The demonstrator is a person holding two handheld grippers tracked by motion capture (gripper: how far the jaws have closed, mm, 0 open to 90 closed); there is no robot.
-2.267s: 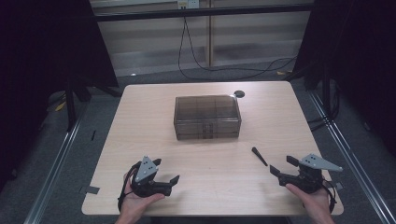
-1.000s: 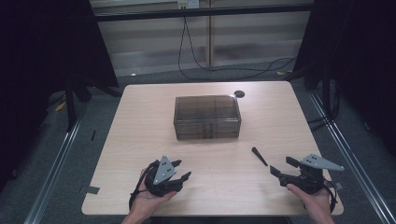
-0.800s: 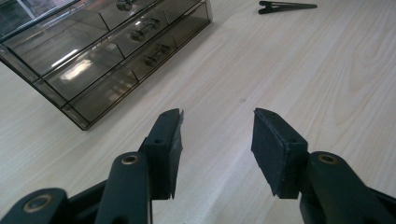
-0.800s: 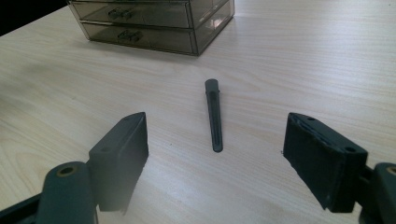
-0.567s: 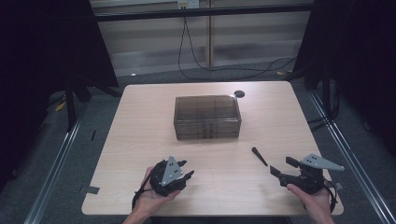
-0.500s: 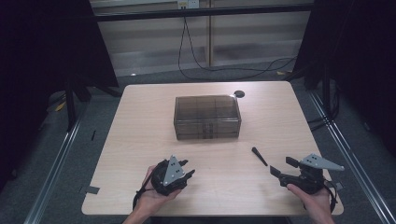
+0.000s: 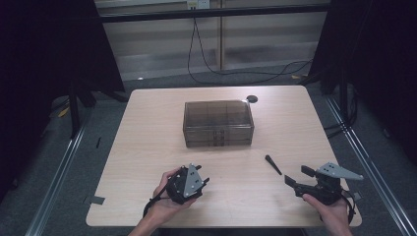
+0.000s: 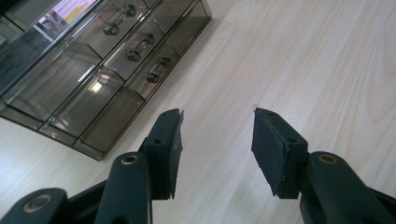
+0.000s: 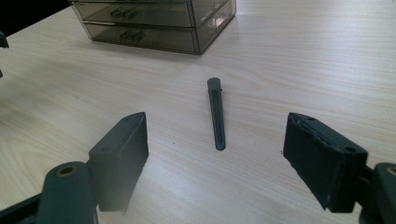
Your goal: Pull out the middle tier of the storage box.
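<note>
A smoky transparent drawer box (image 7: 218, 123) stands at the table's middle, its small drawers with handles facing me (image 8: 107, 70) (image 9: 159, 18). A black hair clip (image 7: 273, 164) lies flat on the wood right of centre. My left gripper (image 7: 204, 182) sits near the front edge, rolled onto its side and pointing towards the box. Its jaws (image 8: 217, 119) are open, have just been opening, and hold nothing. My right gripper (image 7: 296, 175) rests at the front right, wide open. The clip (image 9: 215, 112) lies just ahead of its jaws, untouched.
A small black disc (image 7: 252, 98) lies near the table's far edge behind the box. The wooden table (image 7: 147, 147) has rounded corners and a dark floor around it, with metal rails at both sides. Cables run across the floor beyond the table.
My left hand has slid right along the front edge and rolled the gripper over. My right gripper, the clip and the box have stayed put.
</note>
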